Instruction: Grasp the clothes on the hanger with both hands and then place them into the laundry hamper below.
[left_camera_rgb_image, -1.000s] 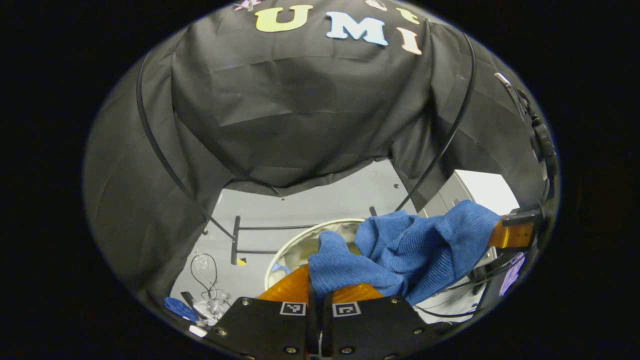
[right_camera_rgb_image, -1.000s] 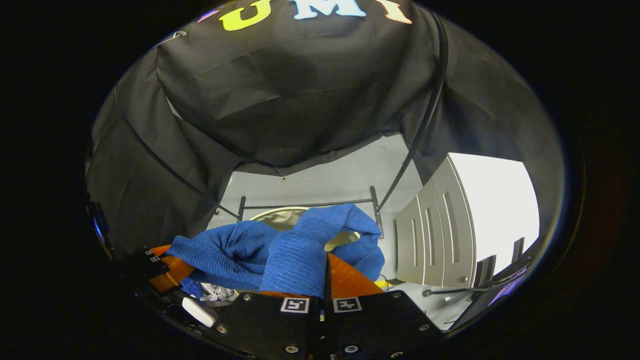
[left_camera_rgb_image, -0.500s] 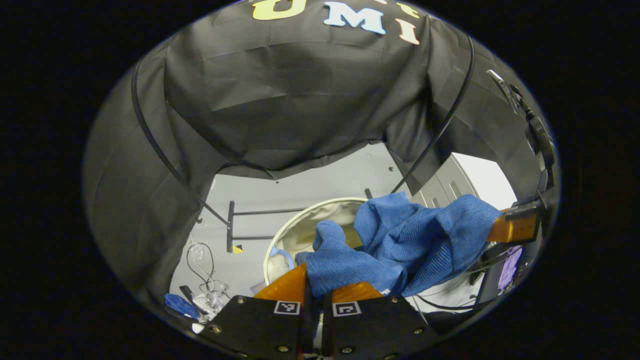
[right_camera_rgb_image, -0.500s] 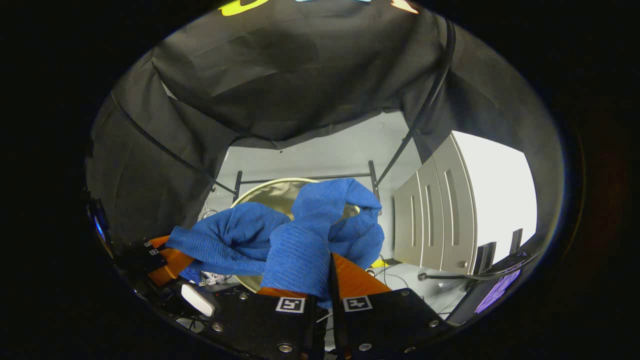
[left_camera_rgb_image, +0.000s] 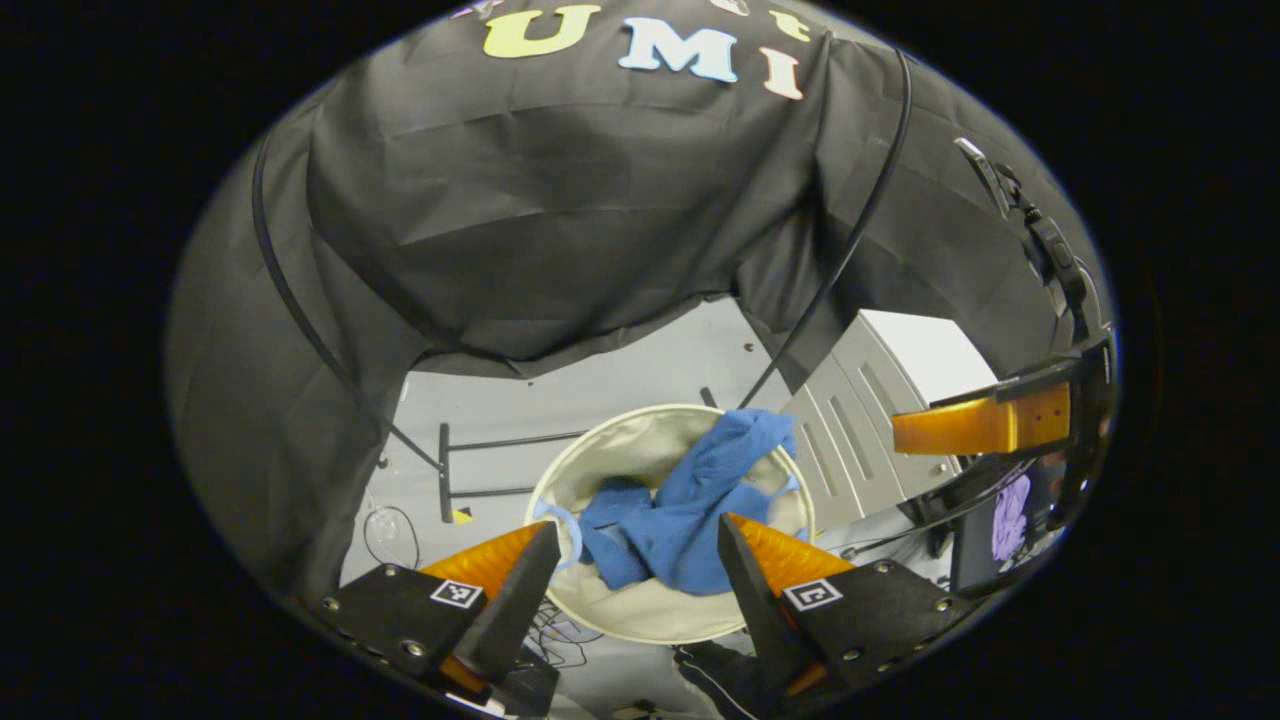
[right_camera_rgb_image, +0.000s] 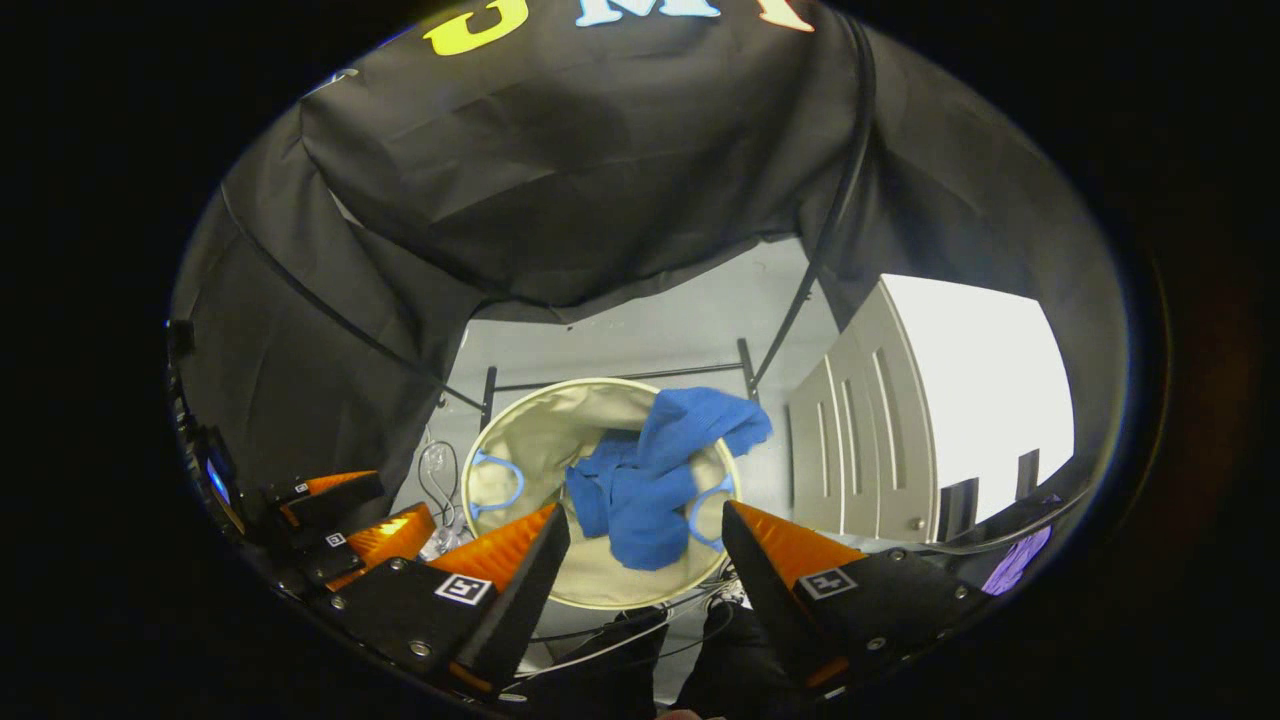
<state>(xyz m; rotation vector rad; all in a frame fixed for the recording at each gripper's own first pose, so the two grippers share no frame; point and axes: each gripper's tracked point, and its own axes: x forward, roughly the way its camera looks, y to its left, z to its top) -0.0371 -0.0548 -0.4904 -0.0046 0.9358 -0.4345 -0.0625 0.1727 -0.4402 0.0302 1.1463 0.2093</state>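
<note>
Grey floor (left_camera_rgb_image: 600, 390) lies under the black cloth wall, and a grey cabinet (right_camera_rgb_image: 850, 450) stands just beside the round laundry hamper (left_camera_rgb_image: 640, 450). Thin black rack bars (left_camera_rgb_image: 445, 470) stand behind the hamper. Some wires (left_camera_rgb_image: 385, 520) lie on the floor near it. Both grippers hang above the hamper and look down. The left gripper (left_camera_rgb_image: 640, 560) is wide open and holds nothing. The right gripper (right_camera_rgb_image: 645, 545) is wide open too. The blue clothes (right_camera_rgb_image: 650, 470) lie inside the hamper, with one end draped over its far rim.

Grey floor (left_camera_rgb_image: 640, 370), on which the round laundry hamper (left_camera_rgb_image: 640, 615) and a black rack base (left_camera_rgb_image: 445, 470) are set.
</note>
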